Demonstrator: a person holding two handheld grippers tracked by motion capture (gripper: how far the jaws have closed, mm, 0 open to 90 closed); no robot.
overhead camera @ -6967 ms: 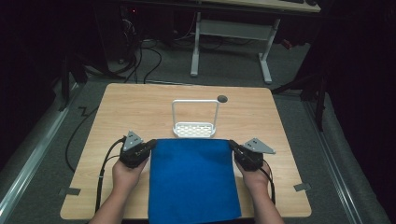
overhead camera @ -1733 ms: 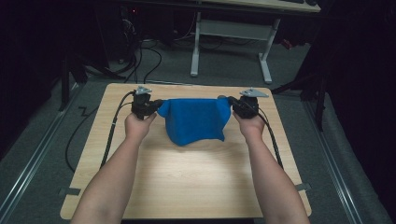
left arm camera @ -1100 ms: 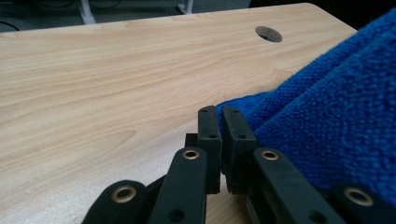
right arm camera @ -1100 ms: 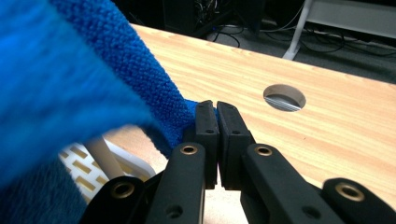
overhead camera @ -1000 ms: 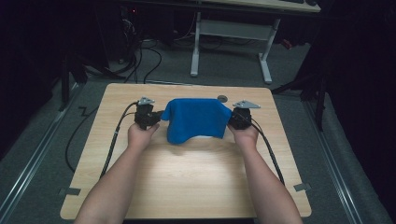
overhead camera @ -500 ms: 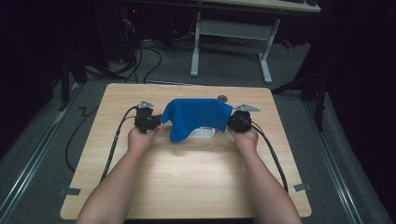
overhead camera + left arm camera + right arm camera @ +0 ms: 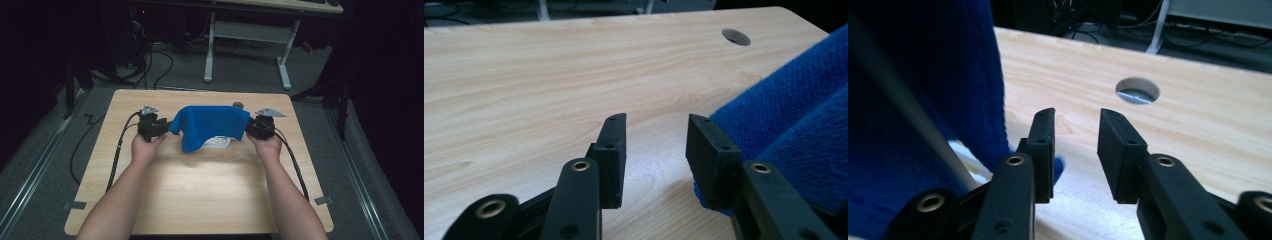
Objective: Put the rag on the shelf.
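A blue towel (image 7: 210, 125) hangs draped over a white wire rack (image 7: 218, 142) at the back middle of the table; only the rack's low front shows beneath it. My left gripper (image 7: 167, 128) sits at the towel's left edge and my right gripper (image 7: 248, 129) at its right edge. Both pairs of jaws have just been opening. In the left gripper view the gripper (image 7: 656, 131) is open with bare wood in the gap and the towel (image 7: 794, 120) against the outside of one jaw. The right gripper (image 7: 1075, 125) is open too, the towel (image 7: 923, 75) beside it.
A round cable hole (image 7: 238, 105) lies in the wooden table (image 7: 210, 195) just behind the towel. A thin white bar of the rack (image 7: 898, 95) crosses the towel in the right gripper view. Black cables trail back from both grippers. A desk frame stands beyond the table.
Both grippers held the towel's corners stretched over the rack and have opened their jaws. The towel has sagged onto the rack. The hands have stayed where they were.
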